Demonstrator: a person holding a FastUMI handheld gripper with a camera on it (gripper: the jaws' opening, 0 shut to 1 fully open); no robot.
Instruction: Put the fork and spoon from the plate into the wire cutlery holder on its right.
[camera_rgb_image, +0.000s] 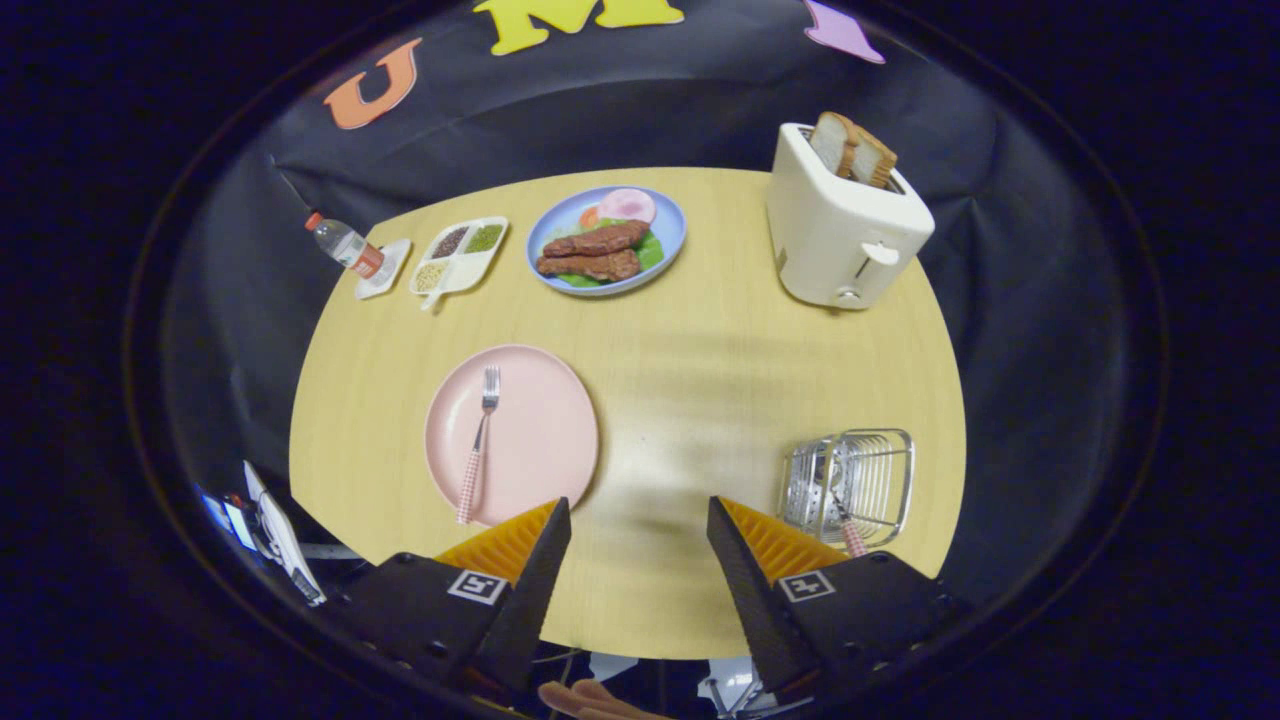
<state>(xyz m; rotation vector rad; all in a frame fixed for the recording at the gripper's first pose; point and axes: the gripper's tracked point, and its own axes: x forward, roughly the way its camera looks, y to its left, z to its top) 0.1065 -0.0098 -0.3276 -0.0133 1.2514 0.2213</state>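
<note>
Gripper (638, 520) open over bare table (700, 380), fork (478, 440) on plate (512, 432) (pink, left of fingers), spoon (845, 520) handle-up in holder (850, 480) right of plate, toaster (845, 225) beyond holder

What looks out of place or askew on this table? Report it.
Little stands out. The small bottle leans instead of standing upright on its white dish. The fork lies alone on the pink plate. The gripper hangs open above the table.

Matt wood-grain table (700, 400), shiny wire cutlery holder (860, 480), glossy plastic toaster (835, 235).
</note>
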